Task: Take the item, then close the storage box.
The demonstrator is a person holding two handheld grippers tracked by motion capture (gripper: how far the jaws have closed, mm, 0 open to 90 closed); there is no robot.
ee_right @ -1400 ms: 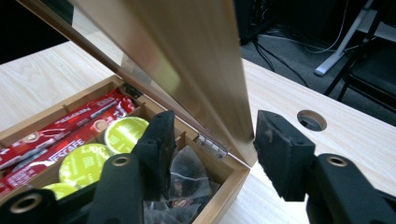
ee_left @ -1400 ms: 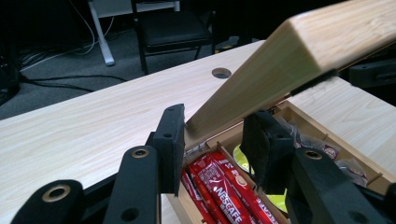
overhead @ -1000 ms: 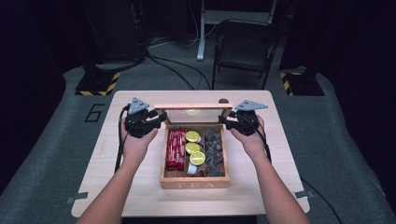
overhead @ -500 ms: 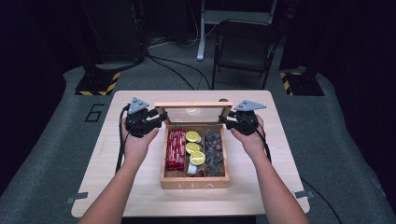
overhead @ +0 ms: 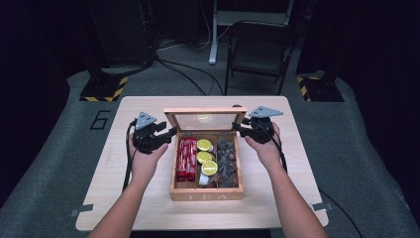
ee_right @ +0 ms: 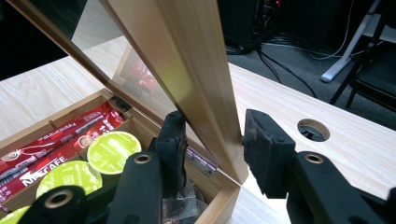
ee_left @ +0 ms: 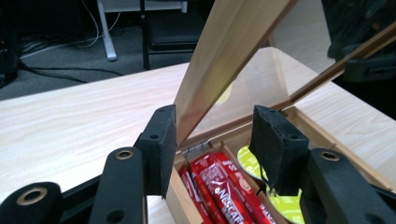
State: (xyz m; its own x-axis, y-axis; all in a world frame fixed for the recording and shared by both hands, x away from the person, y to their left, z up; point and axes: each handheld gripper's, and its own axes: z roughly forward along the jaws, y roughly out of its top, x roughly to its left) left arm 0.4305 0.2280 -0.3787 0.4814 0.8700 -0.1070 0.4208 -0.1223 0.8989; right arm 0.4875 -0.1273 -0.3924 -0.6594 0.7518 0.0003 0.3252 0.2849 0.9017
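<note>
Two claws flank the raised lid [overhead: 205, 120]: left gripper [overhead: 171, 133] just opening around its edge, right gripper [overhead: 238, 128] likewise unclenched.

Tea box [overhead: 206, 194]: wooden, on the desk [overhead: 277, 198], glass lid [overhead: 204, 120] raised.
Left gripper [overhead: 171, 133]: at the lid's left edge.
Right gripper [overhead: 237, 128]: at its right edge.

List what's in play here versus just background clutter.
In play: wooden tea box, its glass lid, left gripper, right gripper.
Background: red sachets, green pods, folding chair, table hole.
</note>
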